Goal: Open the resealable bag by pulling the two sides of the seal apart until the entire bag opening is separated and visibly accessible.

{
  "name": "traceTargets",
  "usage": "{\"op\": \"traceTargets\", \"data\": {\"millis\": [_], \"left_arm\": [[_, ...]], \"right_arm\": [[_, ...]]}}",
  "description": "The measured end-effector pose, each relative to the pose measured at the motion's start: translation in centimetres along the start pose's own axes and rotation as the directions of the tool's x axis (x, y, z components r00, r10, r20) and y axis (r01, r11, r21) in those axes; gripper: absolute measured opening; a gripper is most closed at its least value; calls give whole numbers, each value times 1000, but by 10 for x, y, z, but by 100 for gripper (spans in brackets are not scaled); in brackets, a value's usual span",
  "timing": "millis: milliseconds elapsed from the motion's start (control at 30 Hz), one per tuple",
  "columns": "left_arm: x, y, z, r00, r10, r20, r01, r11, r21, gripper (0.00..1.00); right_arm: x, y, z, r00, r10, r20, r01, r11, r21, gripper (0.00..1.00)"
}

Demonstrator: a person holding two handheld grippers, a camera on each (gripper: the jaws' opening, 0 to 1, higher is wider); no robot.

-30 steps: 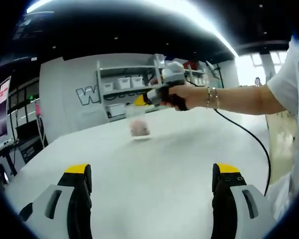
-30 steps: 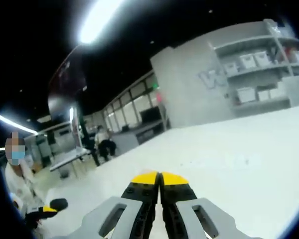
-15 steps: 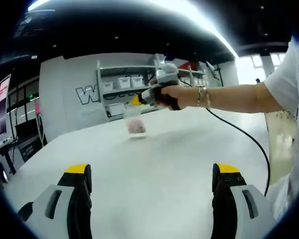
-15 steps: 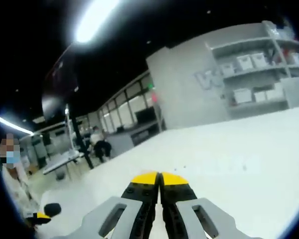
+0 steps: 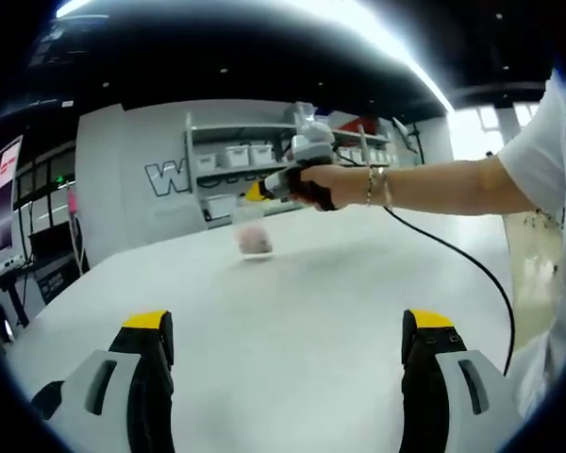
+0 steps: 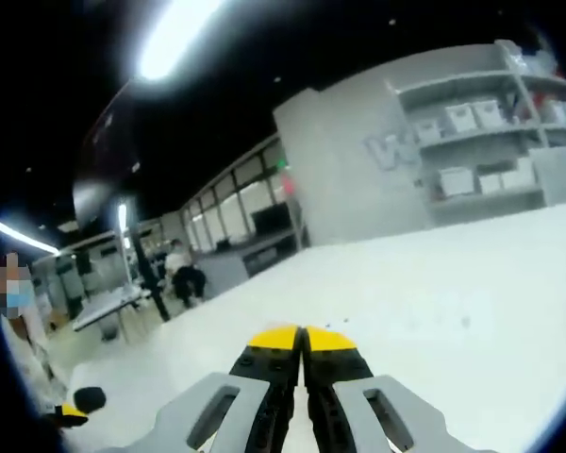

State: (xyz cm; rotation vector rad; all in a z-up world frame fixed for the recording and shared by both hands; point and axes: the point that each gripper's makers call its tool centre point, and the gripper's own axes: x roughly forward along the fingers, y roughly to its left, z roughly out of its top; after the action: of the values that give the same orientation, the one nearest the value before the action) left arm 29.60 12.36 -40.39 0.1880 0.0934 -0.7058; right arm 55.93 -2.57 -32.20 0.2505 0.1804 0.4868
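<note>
A clear resealable bag point(image 5: 255, 236) with pinkish contents hangs at the far side of the white table point(image 5: 302, 293), its bottom at or just above the surface. A hand holds my right gripper point(image 5: 257, 192) at the bag's top edge, coming in from the right. In the right gripper view, the right gripper point(image 6: 302, 332) has its yellow-tipped jaws pressed together, and the bag is hidden there. My left gripper point(image 5: 290, 326) stands open near the table's front, well short of the bag, with nothing between its jaws.
A black cable point(image 5: 472, 274) trails from the right gripper across the table's right side. Grey shelves with white boxes point(image 5: 236, 160) stand behind the table. A person's arm and white shirt point(image 5: 547, 160) are on the right. Other tables and seated people point(image 6: 179, 278) are far off.
In the left gripper view, the right gripper and the hanging bag have drifted a little left and farther away. The left gripper's jaws stay spread the same.
</note>
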Motion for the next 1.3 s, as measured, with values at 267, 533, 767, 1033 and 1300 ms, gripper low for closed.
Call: {"op": "traceTargets", "data": {"millis": [267,533,767,1033,1300], "left_arm": [[-1,3,-1,1000,6,-1,-6,1000,-5,100],[2,0,0,1000,2,-2,-2,1000,-2,100],[4,0,-1,1000,-1,-5,1,1000,-1,100],[6,1,0,1000,-2,-7,2,1000,0,100],[6,2,0,1000,-4,-8,4,1000,0,100]], "right_arm": [[4,-10,3,999,-33,3,33,999,-4,0],[12,-18,6,999,-53,5,53,999,-2,0],[21,-23,4,998,-64,-9,64,998,-17,0],[28,-28,12,997,-80,0,80,996,-34,0],[32,-25,2,996,-91,-13,90,993,-77,0]]}}
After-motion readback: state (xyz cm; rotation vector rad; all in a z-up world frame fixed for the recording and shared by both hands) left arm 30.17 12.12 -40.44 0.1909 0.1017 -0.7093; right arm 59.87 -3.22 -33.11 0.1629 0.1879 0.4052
